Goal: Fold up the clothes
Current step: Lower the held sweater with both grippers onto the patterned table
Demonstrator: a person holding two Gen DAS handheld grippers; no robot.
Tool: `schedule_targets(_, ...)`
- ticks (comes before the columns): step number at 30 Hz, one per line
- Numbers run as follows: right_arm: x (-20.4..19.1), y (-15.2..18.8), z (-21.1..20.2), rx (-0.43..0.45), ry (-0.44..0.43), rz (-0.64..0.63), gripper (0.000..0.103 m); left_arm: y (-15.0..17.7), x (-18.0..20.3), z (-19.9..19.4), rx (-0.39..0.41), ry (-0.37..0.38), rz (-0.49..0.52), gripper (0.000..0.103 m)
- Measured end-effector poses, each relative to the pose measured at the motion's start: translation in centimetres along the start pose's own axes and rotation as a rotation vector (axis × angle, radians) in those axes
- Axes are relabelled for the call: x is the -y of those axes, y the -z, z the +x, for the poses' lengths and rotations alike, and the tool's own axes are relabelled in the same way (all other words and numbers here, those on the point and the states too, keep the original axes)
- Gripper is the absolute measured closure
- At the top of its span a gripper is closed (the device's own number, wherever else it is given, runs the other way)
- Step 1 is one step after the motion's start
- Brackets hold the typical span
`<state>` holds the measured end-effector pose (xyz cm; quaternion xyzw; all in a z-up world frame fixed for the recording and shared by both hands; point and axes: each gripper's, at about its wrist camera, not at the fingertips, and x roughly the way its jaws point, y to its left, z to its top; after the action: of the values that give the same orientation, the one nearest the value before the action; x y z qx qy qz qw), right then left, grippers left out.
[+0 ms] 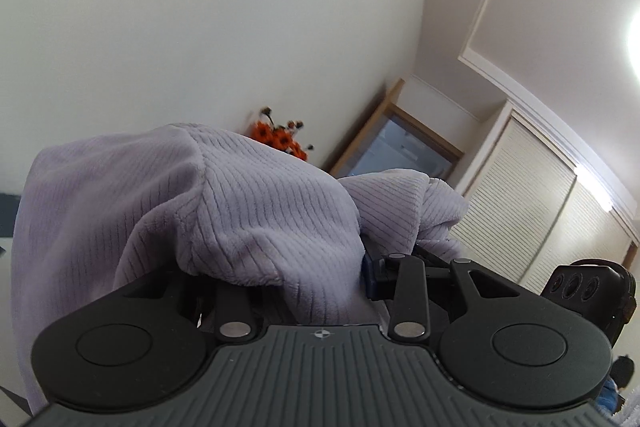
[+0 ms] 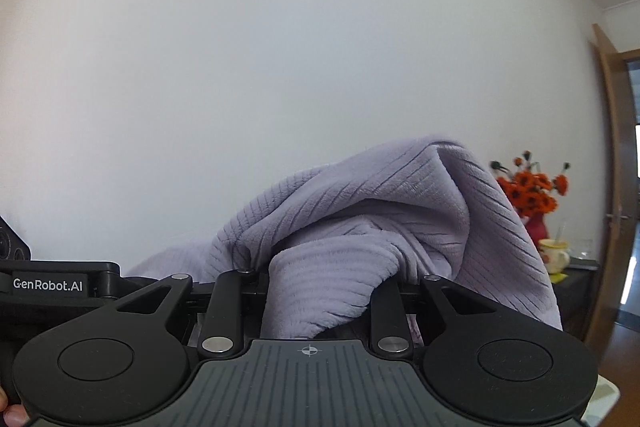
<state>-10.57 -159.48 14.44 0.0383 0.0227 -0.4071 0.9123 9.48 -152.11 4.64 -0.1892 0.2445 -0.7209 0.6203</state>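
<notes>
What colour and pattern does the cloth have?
The cloth is pale lilac with fine ribbed lines; the right wrist view shows it best.

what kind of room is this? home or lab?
Most likely a home, a living room or bedroom. Signs: a vase of orange flowers on a dark sideboard beside a mug, a wood-framed doorway, and slatted blinds on the window. The lilac ribbed garment fits household laundry.
</notes>
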Motion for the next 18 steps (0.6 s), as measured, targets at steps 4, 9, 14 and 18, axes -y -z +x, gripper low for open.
schedule_targets(4, 0.1, 1.1, 4.5, -0.056, -0.128, 0.025, 0.080, 0.7, -1.6, -1.3, 0.015, -0.158, -0.031, 0.064)
schedule_targets(9, 2.0, 5.1, 11.6, -0.262, -0.205, 0.070, 0.080, 3.8, -5.8, -0.1, -0.063, -0.381, -0.182, 0.064)
schedule_targets(14, 7.2, 8.3, 15.5, -0.371, -0.210, 0.193, 0.080, 7.0, -9.0, 2.6, -0.135, -0.511, -0.361, 0.064)
schedule_targets(18, 9.3, 9.2, 15.5, -0.350, -0.296, 0.216, 0.080, 6.0, -8.4, 5.2, -0.073, -0.577, -0.316, 0.064)
